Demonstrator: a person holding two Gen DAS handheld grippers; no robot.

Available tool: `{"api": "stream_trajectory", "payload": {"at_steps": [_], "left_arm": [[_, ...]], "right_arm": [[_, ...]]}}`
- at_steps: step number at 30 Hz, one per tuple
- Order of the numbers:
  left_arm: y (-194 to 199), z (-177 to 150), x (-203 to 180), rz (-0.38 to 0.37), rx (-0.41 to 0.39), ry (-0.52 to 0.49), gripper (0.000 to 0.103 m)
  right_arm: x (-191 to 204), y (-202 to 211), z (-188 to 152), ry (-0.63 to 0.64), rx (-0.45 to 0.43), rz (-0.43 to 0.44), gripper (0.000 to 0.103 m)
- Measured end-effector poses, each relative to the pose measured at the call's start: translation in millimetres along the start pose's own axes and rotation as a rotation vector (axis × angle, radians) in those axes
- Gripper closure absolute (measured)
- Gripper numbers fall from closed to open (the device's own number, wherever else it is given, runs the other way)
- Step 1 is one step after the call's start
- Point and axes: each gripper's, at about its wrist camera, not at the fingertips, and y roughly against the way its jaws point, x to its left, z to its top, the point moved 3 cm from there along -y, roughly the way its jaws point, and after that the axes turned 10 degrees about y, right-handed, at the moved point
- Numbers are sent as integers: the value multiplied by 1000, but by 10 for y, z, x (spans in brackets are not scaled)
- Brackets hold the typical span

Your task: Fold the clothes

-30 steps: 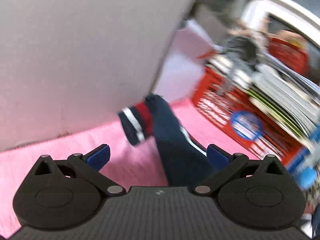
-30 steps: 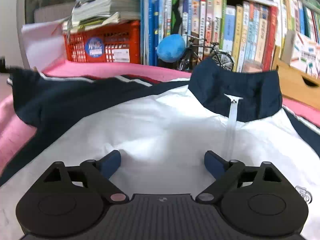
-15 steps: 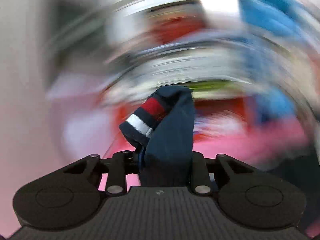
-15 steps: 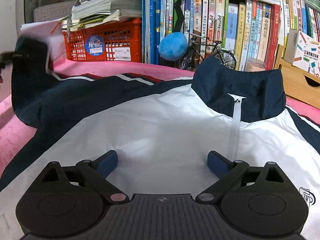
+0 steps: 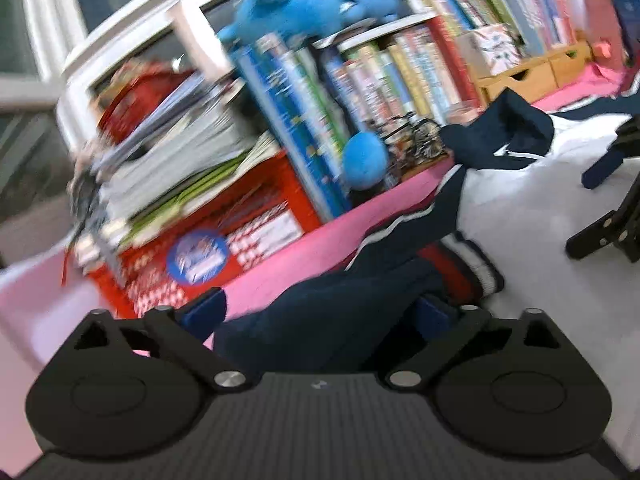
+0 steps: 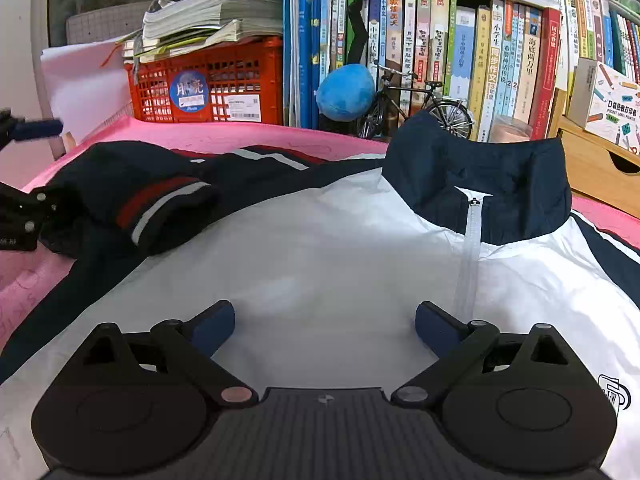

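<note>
left gripper (image 5: 320, 312) spread over navy sleeve (image 5: 340, 312) with red-white striped cuff (image 5: 472, 268).

Pink surface (image 6: 256, 136) under the spread navy-and-white jacket (image 6: 320, 264), red crate (image 6: 208, 84) behind.

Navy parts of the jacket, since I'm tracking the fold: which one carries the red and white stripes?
The sleeve cuff, folded onto the white front. The collar at the zipper is plain navy, standing upright.

The jacket (image 6: 320, 264) lies flat on the mat (image 6: 240, 136), its sleeve (image 6: 152, 200) folded onto the left chest. Behind stand a crate (image 6: 208, 84), probably plastic, and books (image 6: 460, 60) to its right.
</note>
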Motion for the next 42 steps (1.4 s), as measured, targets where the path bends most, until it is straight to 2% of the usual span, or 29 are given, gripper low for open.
{"api": "stream_trajectory", "payload": {"at_steps": [4,5,8,9,11,12,13,15,18,21,24,26,29,31,32,34,36,37,38,40,42], "left_arm": [[-254,31,-193,9,40,-29,4],[-320,17,-191,39,52,-30,5],[-406,46,181,250,34,9,9],[-415,78,467,331,38,84,9],[-399,107,1144,475,69,304,10],[-366,68,1469,538,99,417,13],[-333,8,1701,578,131,478,14],[-270,-125,1928,639,176,463,15],[-255,-370,1912,721,255,295,10],[-330,-623,1819,694,376,207,7],[-325,-781,1795,634,440,234,7],[-256,-832,1798,638,448,243,7],[-44,-791,1858,635,428,314,7],[183,-699,1790,615,350,363,7],[298,-633,1694,563,285,373,7],[369,-465,1470,383,206,361,7],[225,-346,1228,202,210,356,7],[96,-318,1121,136,220,363,7],[-65,-309,1034,104,238,364,8],[-460,-355,980,129,299,351,13],[-770,-474,1244,224,380,371,23]], "right_arm": [[-7,-2,-3,-2,0,0,4],[-11,-2,-3,-2,0,1,4],[-15,1,1,-4,0,3,4],[-15,3,2,-5,0,3,4],[-19,1,2,-7,0,7,3],[-18,1,4,-7,1,8,3],[-16,1,5,-7,1,8,3],[-19,0,6,-6,2,10,2],[-18,-4,7,-7,2,11,2],[-19,-8,7,-7,2,12,2],[-18,-9,4,-9,2,12,1],[-16,-8,2,-9,2,13,1],[-23,-12,0,-11,1,14,1],[-20,-11,-1,-11,1,15,1],[-20,-11,-3,-11,1,15,1],[-21,-16,1,-9,3,15,0],[-22,-20,3,-7,4,15,0],[-24,-21,3,-6,4,15,0],[-27,-21,3,-5,4,15,0],[-31,-22,2,-5,4,15,0],[-31,-24,2,-5,4,15,0]]}}
